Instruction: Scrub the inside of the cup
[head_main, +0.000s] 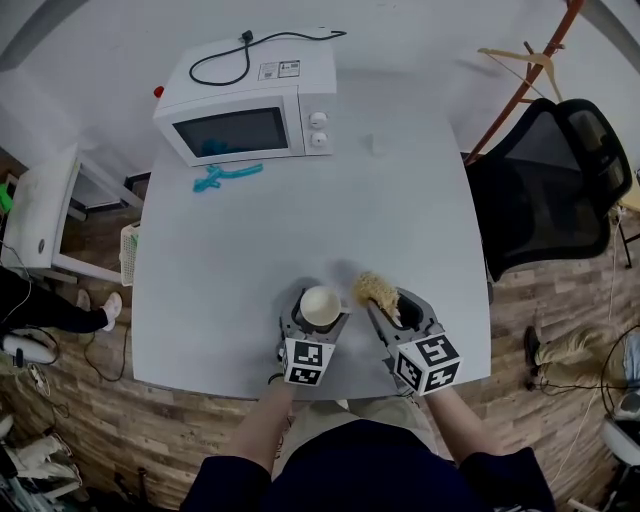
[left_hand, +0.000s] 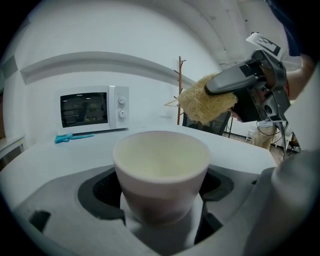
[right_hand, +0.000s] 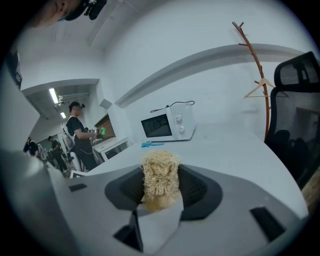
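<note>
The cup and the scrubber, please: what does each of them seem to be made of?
The cup looks like glazed ceramic, perhaps hard plastic: cream-white, smooth, thick-rimmed, with a soft sheen. The scrubber looks like loofah or a similar plant fibre: tan, matte, a coarse tangle of loose strands.

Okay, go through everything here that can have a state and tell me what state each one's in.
cup: upright, mouth up, looks empty.
left hand-held gripper: shut on the cup.
loofah scrubber: outside the cup, to its right.
right hand-held gripper: shut on the loofah scrubber.
microwave: door shut.
cord: lying loose on top of the microwave.
</note>
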